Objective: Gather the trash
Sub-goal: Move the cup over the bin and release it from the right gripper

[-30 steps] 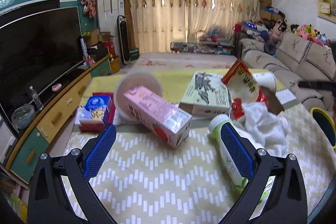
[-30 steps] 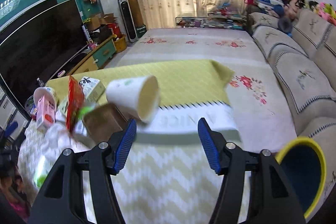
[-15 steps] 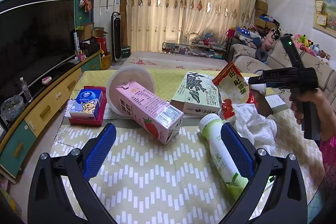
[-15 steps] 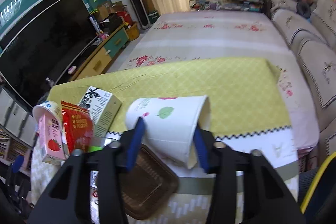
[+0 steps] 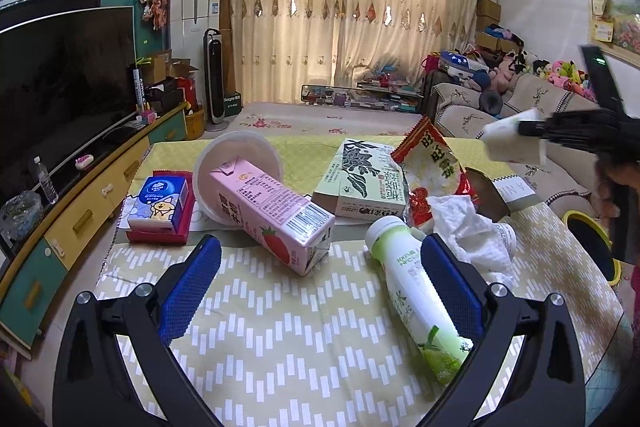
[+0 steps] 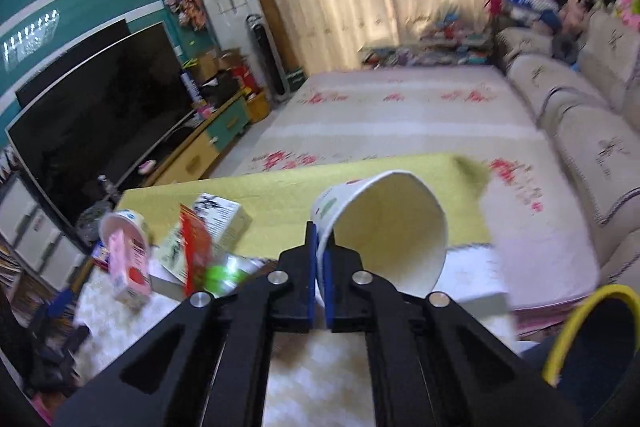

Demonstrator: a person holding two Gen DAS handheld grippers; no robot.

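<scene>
The right gripper (image 6: 320, 259) has just closed, pinching a paper cup (image 6: 384, 223) by its wall, lifted above the table (image 6: 280, 187). The left gripper (image 5: 320, 283) hangs wide open over the table, gripping nothing.

Left claw (image 5: 316, 285) agape over pink carton (image 5: 276, 217), green bottle (image 5: 416, 303).

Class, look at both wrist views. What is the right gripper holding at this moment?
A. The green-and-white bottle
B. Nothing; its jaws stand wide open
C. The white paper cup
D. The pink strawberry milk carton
C. In the right wrist view the right gripper is pinched shut on the wall of the white paper cup, which is up off the table; the pink carton and the green-and-white bottle lie on the tablecloth.
</scene>
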